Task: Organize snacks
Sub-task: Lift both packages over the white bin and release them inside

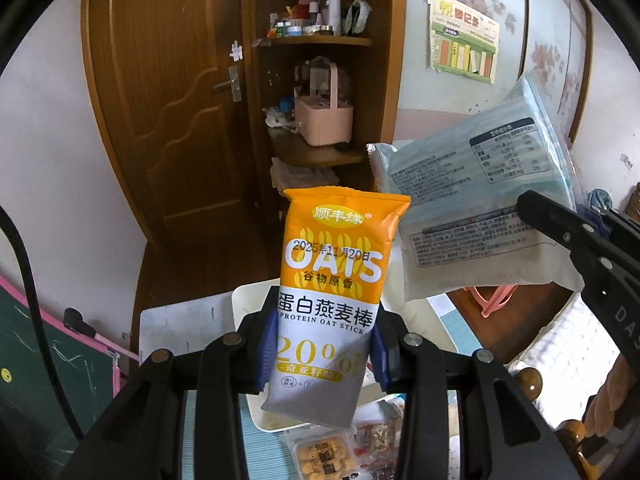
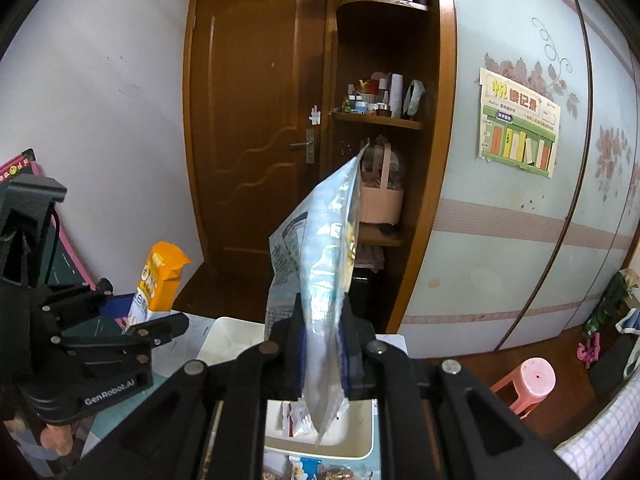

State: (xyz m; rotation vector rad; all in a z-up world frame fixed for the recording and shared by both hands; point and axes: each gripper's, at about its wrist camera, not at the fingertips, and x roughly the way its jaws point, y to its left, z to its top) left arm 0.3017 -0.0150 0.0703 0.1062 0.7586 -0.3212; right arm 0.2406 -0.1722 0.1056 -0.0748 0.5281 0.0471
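My left gripper (image 1: 324, 354) is shut on an orange and grey oat stick packet (image 1: 332, 280), held upright above a white tray (image 1: 248, 300). The packet also shows in the right wrist view (image 2: 158, 280), in the left gripper (image 2: 132, 320). My right gripper (image 2: 324, 356) is shut on a pale blue snack bag (image 2: 320, 256), held edge-on above the tray (image 2: 232, 340). The same bag shows in the left wrist view (image 1: 476, 200), up to the right of the oat stick, with a right gripper finger (image 1: 560, 228) across it.
Loose snack packets (image 1: 324, 460) lie on the table below the tray. A small red-and-white packet (image 2: 298, 416) lies in the tray. A brown door (image 2: 256, 120) and open shelves (image 2: 380, 120) stand behind. A pink stool (image 2: 528, 380) stands at the right.
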